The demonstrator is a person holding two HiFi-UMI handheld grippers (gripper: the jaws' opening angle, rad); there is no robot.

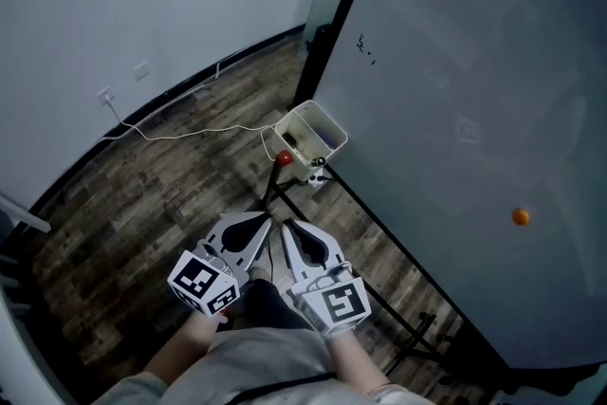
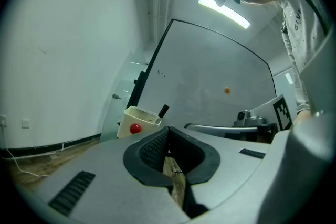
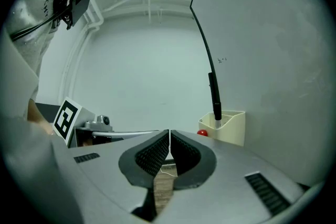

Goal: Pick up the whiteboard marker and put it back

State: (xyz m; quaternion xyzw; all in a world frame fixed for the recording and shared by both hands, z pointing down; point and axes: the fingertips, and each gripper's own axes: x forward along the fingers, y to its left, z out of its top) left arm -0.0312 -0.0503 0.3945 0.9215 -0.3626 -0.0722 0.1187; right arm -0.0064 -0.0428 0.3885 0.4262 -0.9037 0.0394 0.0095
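A cream holder box (image 1: 314,137) hangs at the lower left corner of the whiteboard (image 1: 474,109). A red ball (image 1: 284,158) sits just under it. A black-capped marker (image 2: 163,110) leans out of the holder (image 2: 137,120) in the left gripper view. In the right gripper view it stands as a dark stick (image 3: 217,110) in the holder (image 3: 227,126). My left gripper (image 1: 267,220) and right gripper (image 1: 285,225) are side by side below the holder, both shut and empty. Both sets of fingertips meet, left (image 2: 168,129) and right (image 3: 169,134), short of the box.
An orange magnet (image 1: 520,216) sticks to the whiteboard. A white cable (image 1: 190,130) runs across the wood floor from a wall socket (image 1: 106,96). The board's black stand legs (image 1: 417,337) cross the floor at the lower right. A white wall curves along the left.
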